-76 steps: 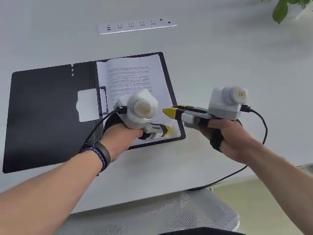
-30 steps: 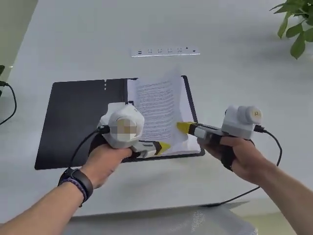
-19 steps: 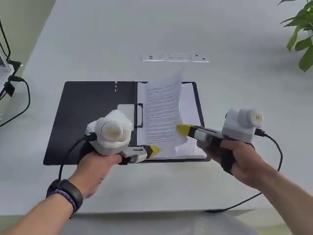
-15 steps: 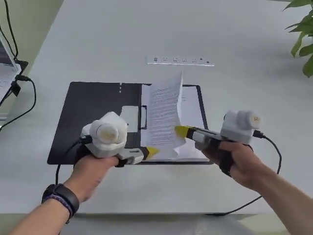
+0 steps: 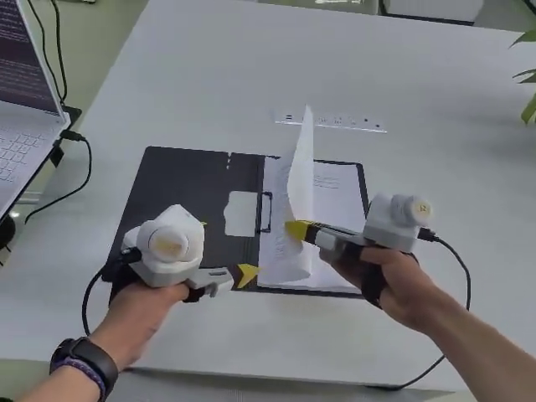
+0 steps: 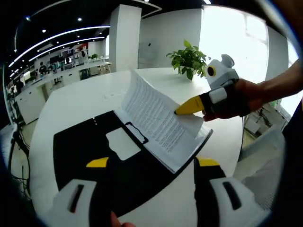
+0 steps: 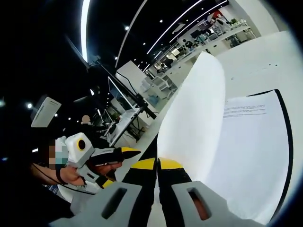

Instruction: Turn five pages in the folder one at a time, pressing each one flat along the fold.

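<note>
A black folder (image 5: 188, 197) lies open on the white table, its stack of printed pages (image 5: 339, 188) clipped to the right half. One page (image 5: 300, 180) stands nearly upright over the fold. My right gripper (image 5: 295, 228) is shut on that page's lower edge. In the right gripper view the yellow tips (image 7: 156, 164) pinch the curved sheet (image 7: 194, 118), and the following page (image 7: 255, 142) lies flat beneath. My left gripper (image 5: 244, 275) hovers open at the folder's front edge, left of the fold. In the left gripper view its jaws (image 6: 152, 162) stand wide apart, facing the raised page (image 6: 151, 111).
A white power strip (image 5: 335, 121) lies beyond the folder. A laptop (image 5: 21, 109) and a black cable (image 5: 75, 163) sit at the far left. Plant leaves (image 5: 529, 88) reach in at the right edge. The table's front edge runs just below my hands.
My right gripper has raised the page from nearly flat to upright, swinging it left toward the fold. The left gripper has drawn back left off the paper. The camera has also shifted.
</note>
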The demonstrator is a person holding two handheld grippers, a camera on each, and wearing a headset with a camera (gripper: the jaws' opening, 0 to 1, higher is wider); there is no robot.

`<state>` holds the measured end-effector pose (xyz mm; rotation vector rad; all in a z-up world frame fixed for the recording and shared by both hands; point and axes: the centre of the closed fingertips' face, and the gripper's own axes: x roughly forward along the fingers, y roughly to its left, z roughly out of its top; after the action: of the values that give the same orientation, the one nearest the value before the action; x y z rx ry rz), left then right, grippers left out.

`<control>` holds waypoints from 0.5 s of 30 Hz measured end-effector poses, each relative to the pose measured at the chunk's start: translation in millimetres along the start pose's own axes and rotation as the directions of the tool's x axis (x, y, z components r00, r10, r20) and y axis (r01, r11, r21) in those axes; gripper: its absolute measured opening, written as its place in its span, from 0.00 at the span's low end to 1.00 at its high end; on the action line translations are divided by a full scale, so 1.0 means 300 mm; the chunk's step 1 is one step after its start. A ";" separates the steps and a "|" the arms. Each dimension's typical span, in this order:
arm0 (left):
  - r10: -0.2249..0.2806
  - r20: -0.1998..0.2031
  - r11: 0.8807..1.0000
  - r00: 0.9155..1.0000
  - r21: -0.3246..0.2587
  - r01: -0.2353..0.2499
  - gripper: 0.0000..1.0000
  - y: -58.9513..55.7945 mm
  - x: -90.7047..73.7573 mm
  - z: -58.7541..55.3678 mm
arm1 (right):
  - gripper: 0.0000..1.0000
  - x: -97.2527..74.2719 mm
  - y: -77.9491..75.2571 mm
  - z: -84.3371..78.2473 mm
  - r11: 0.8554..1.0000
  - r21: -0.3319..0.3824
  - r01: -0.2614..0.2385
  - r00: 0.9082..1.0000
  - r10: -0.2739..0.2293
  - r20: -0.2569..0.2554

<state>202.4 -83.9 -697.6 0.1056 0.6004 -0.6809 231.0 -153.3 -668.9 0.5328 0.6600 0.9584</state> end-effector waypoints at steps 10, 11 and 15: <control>0.037 0.020 0.999 0.999 -0.021 -0.036 0.69 0.063 -0.072 -0.009 | 0.00 0.095 0.036 -0.028 0.999 -0.012 -0.034 0.998 0.034 -0.049; 0.040 0.023 0.999 0.999 -0.026 -0.040 0.69 0.069 -0.080 -0.010 | 0.00 0.102 0.038 -0.028 0.999 -0.013 -0.036 0.998 0.035 -0.051; 0.050 0.028 0.998 0.998 -0.035 -0.049 0.69 0.089 -0.101 -0.024 | 0.00 0.140 0.060 -0.033 0.999 -0.019 -0.049 0.997 0.048 -0.064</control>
<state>196.9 -44.2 -689.3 0.0780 0.5803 -0.6230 231.0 -107.0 -674.9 0.5036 0.6956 1.0305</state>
